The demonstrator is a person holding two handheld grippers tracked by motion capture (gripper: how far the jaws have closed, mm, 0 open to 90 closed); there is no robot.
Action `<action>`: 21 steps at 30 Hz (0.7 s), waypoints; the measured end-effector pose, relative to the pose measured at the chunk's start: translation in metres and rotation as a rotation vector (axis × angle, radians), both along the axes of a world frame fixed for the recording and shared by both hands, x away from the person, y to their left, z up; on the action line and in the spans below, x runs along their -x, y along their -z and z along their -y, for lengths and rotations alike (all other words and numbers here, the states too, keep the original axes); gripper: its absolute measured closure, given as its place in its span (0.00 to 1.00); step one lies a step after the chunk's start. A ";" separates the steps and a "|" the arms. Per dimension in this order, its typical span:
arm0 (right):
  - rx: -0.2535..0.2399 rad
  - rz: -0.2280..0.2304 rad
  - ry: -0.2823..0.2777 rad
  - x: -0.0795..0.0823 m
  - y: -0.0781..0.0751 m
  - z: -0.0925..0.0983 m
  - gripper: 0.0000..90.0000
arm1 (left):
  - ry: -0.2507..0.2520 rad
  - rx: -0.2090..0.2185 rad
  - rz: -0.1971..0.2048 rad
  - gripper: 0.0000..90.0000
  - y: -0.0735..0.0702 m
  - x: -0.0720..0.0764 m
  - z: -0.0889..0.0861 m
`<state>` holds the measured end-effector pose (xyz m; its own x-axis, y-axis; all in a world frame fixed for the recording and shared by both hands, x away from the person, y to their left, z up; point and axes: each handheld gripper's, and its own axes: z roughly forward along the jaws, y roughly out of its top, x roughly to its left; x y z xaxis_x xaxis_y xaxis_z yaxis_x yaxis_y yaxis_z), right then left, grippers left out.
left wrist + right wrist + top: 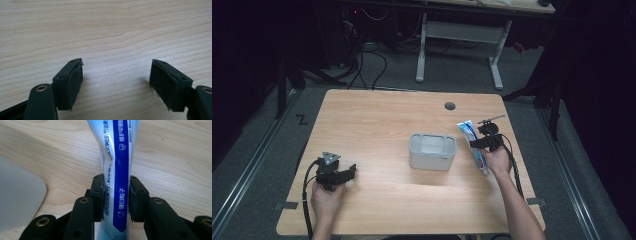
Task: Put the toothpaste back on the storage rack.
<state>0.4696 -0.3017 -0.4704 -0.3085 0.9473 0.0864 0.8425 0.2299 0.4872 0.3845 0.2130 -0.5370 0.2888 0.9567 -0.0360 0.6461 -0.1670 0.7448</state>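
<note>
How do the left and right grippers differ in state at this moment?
The left gripper has its jaws wide apart with bare table between them; the right gripper is shut on the toothpaste tube. In the high view, the left sits near the table's front left, the right beside the grey container.

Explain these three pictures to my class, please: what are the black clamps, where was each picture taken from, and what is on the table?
A person sits at a wooden table and holds a hand-held grasping tool in each hand. The wide picture comes from a fixed camera above, looking down. The other two come from small cameras riding on each tool, looking along its two black jaws.

On the table stands a grey plastic box, open at the top. To its right lies a blue and white toothpaste tube.

The right tool has its jaws pressed on both sides of the tube, which dents a little there. The left tool rests near the table's front left, its jaws apart over bare wood.
</note>
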 end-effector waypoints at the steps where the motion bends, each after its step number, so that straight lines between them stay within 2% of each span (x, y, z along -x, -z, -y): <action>1: 0.000 0.000 0.000 0.000 0.000 0.000 0.77 | 0.000 0.000 0.000 0.30 0.000 0.000 0.000; 10: -0.015 0.030 -0.016 0.005 -0.007 0.001 0.79 | 0.000 -0.002 0.000 0.30 0.000 0.000 0.000; 21: -0.060 0.066 -0.045 0.014 -0.020 0.002 0.78 | 0.001 -0.004 -0.001 0.30 0.000 0.000 0.000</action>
